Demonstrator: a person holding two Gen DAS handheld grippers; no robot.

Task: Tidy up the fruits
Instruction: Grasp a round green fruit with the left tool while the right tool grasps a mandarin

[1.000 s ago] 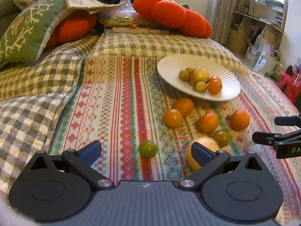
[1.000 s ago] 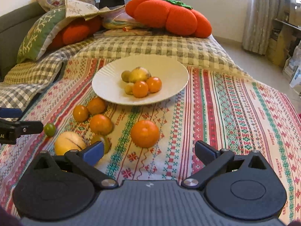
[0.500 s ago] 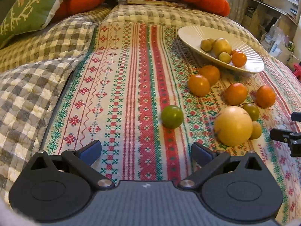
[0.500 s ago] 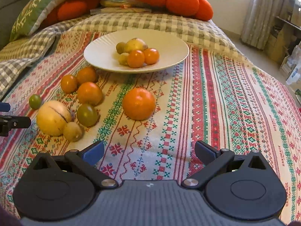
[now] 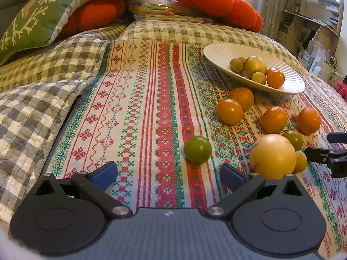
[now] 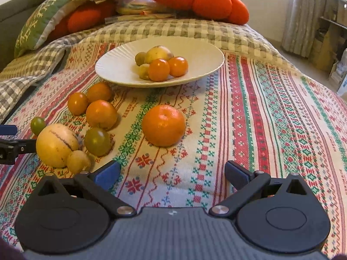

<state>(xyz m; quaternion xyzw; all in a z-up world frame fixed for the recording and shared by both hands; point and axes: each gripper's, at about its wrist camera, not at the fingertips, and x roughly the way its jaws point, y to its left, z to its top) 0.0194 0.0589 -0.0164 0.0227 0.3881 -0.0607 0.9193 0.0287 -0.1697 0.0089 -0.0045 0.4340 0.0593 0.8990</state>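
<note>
Since a second ago both grippers have dropped lower and closer to the loose fruit on the striped cloth; the left gripper now hangs just short of a small green fruit, its blue-tipped fingers spread wide with nothing between them; the right gripper is likewise spread and empty, facing a large orange that lies alone in the middle of the cloth; left of that orange sit a big pale yellow round fruit, a small yellowish fruit touching it, a darker green fruit just beside, and three smaller orange fruits clustered nearer the plate; the white ribbed plate stands farther back, holding a small heap of two orange fruits, a yellow one and what look like two or three small olive-yellow ones, partly hidden behind each other; beyond lie a checked quilt, a green patterned cushion and an orange pumpkin-shaped cushion
</note>
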